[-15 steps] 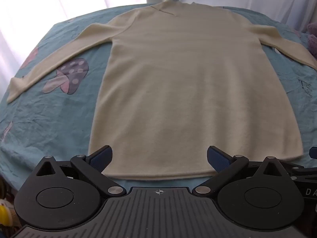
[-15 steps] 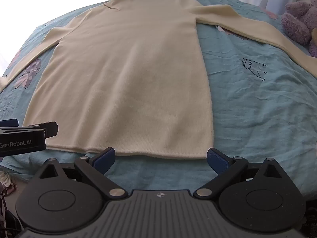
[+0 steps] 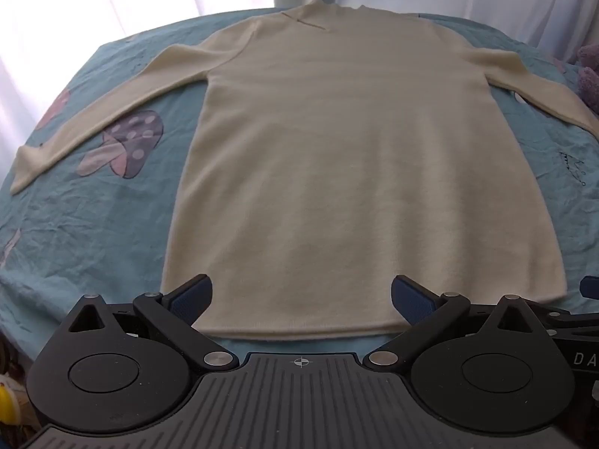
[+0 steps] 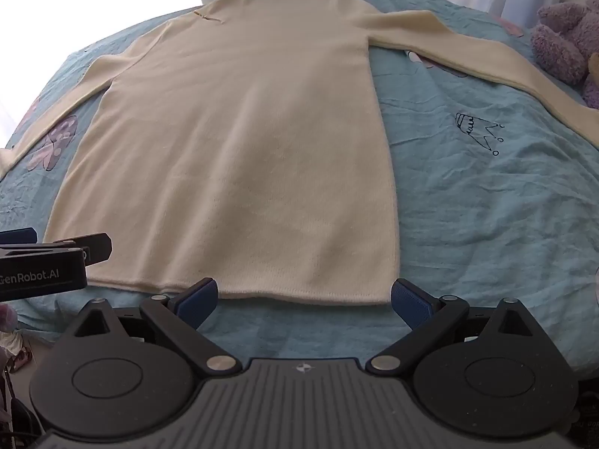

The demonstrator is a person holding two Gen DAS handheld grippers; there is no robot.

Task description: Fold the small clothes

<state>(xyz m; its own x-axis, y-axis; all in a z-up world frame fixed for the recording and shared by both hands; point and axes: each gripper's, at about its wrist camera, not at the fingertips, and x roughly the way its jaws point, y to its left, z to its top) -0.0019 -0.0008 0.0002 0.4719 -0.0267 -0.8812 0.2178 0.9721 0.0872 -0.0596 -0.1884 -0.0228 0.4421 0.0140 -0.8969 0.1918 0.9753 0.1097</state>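
Nothing is shifting since before; we are hovering the left gripper (image 3: 301,301) and right gripper (image 4: 304,299), jaws apart, empty, over the cream sweater (image 3: 352,172) hem; we are judging 1 next move: pinching it.

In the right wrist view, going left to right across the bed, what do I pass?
Mushroom print → cream sweater body → crown drawing → purple plush toy, all on the blue bedsheet.

I read "GenRobot.AI" on my left gripper (image 4: 41,275) body and a cut-off "DA" on my right gripper (image 3: 584,359) body.
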